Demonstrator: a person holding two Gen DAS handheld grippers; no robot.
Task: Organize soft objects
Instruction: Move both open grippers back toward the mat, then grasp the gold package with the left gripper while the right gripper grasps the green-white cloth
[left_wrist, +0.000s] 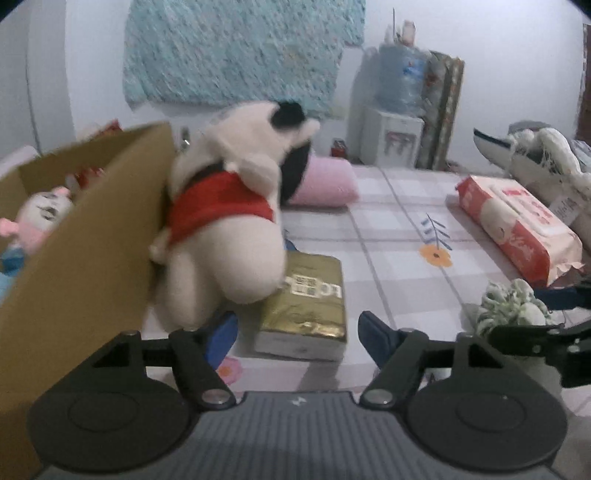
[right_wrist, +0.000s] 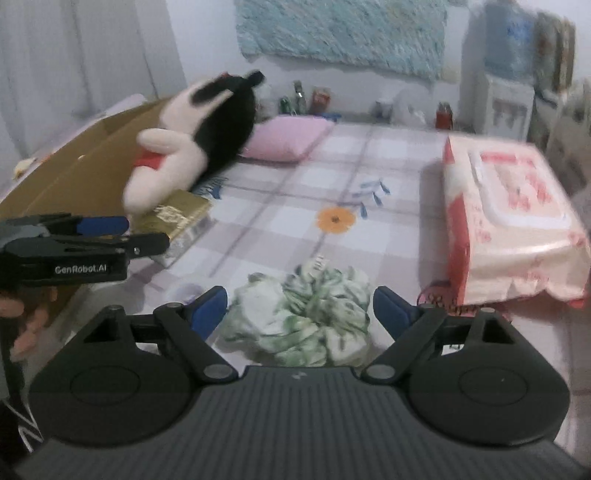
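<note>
Your left gripper (left_wrist: 295, 332) spread, empty; right gripper (right_wrist: 301, 308) spread around green-white cloth bundle (right_wrist: 299, 317). Plush dog (left_wrist: 225, 221), blurred, apparently leaning against cardboard box (left_wrist: 92, 240).

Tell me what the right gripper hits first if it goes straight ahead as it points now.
Most likely the green-and-white scrunchie, lying on the bedsheet between the open fingers of the right gripper. It looks very close, though exact depth is unclear.
</note>
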